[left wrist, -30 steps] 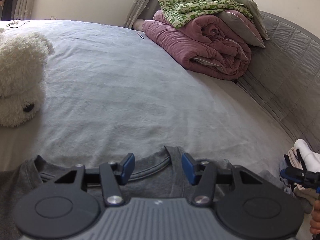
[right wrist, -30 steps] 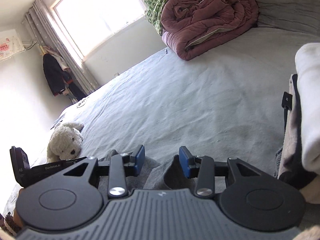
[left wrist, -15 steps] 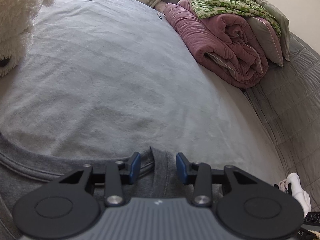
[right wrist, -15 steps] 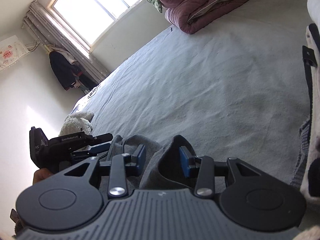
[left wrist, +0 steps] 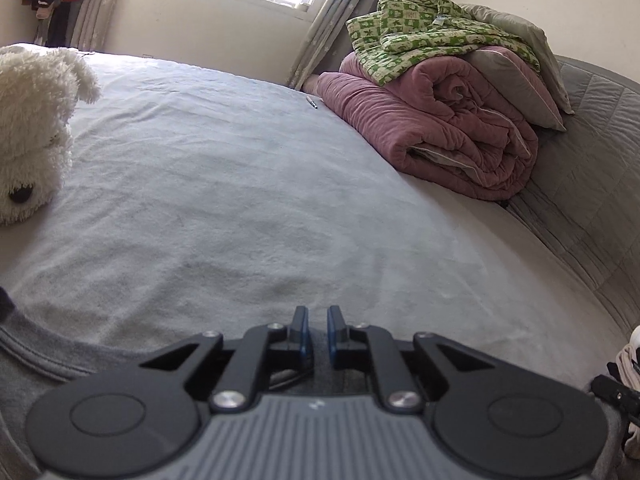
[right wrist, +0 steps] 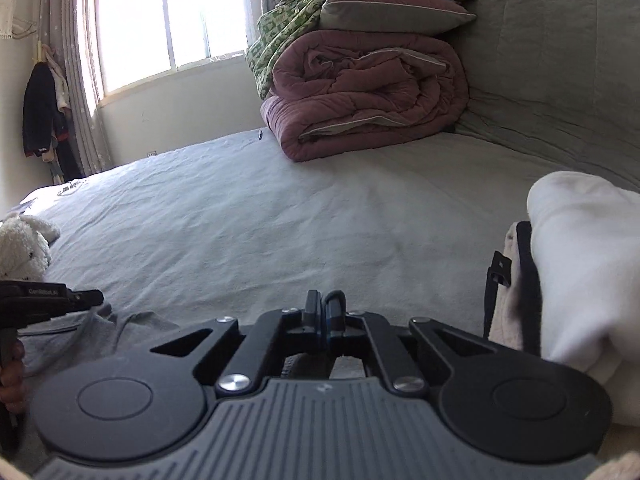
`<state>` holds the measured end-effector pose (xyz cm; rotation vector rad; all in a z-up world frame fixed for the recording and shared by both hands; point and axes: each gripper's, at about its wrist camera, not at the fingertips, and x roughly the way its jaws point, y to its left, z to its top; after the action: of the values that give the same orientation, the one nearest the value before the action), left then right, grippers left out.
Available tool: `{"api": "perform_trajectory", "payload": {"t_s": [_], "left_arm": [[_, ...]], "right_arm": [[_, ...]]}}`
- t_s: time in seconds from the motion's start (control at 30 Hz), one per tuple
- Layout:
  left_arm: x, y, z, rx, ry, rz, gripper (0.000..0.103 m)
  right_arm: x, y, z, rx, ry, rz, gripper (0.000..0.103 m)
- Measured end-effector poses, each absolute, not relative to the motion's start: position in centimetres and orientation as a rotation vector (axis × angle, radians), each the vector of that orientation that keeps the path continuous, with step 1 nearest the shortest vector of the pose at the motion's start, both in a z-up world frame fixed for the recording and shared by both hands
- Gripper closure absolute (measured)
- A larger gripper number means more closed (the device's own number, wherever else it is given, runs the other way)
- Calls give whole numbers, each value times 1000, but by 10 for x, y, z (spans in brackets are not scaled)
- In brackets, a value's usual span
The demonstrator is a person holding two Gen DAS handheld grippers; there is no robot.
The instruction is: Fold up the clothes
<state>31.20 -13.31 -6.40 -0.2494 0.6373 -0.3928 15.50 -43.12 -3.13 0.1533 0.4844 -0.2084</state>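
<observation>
A grey T-shirt [left wrist: 36,364] lies on the near edge of the pale bed sheet [left wrist: 240,200]; it also shows in the right wrist view [right wrist: 100,332]. My left gripper [left wrist: 317,336] is shut on the shirt's top edge near the collar. My right gripper [right wrist: 325,312] is shut on the shirt's edge further right; the cloth is mostly hidden behind its body. The left gripper shows at the left of the right wrist view [right wrist: 80,300].
A white plush dog [left wrist: 32,132] lies at the left. A rolled maroon quilt [left wrist: 432,128] with a green patterned cloth [left wrist: 432,36] and pillows sits at the far right by the padded headboard [left wrist: 592,152]. A pile of light clothes [right wrist: 580,272] lies at the right.
Both grippers have closed from open onto the grey shirt's top edge. Both views have swung back up toward the window and the quilt.
</observation>
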Motion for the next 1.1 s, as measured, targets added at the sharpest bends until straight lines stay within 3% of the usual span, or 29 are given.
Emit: {"api": "perform_trajectory", "payload": {"t_s": [0.07,0.27,0.4,0.43,0.47,0.53,0.63,0.83,0.9,0.93,0.97,1.07,1.1], "left_arm": [[317,-129,-61,-261,663,-393,77],[329,-122,-56,-297,765,-429,68],[323,-137,-62,-232,760,-426,70],[320,-142,-63,-207,748,-421,78],[316,-147,-63,-170,722,-415,95],[305,-146,-60,-177,618,-438,103],[296,-143,-54,-182,522,-420,103],[317,-141,-67,-131,640,-336,100],[317,-136,-61,-126,632,-328,94],[316,-134,-59,-131,633,-330,84],[315,-132,-56,-136,633,-332,75],[305,-127,-53,-175,572,-349,74],[304,-127,-54,-181,569,-379,74]], "right_arm": [[165,-429,-48,100,553,-228,100],[172,-429,-63,62,611,-234,100],[171,-428,-64,60,613,-232,100],[172,-428,-64,57,614,-233,100],[172,-427,-64,53,614,-233,100],[173,-425,-63,46,613,-238,100],[174,-422,-62,18,610,-263,101],[176,-420,-66,-22,629,-273,102],[177,-421,-65,-23,637,-264,102],[176,-422,-62,-7,642,-250,101],[175,-423,-59,10,648,-235,100],[170,-423,-46,62,648,-183,80],[168,-421,-42,48,634,-180,68]]}}
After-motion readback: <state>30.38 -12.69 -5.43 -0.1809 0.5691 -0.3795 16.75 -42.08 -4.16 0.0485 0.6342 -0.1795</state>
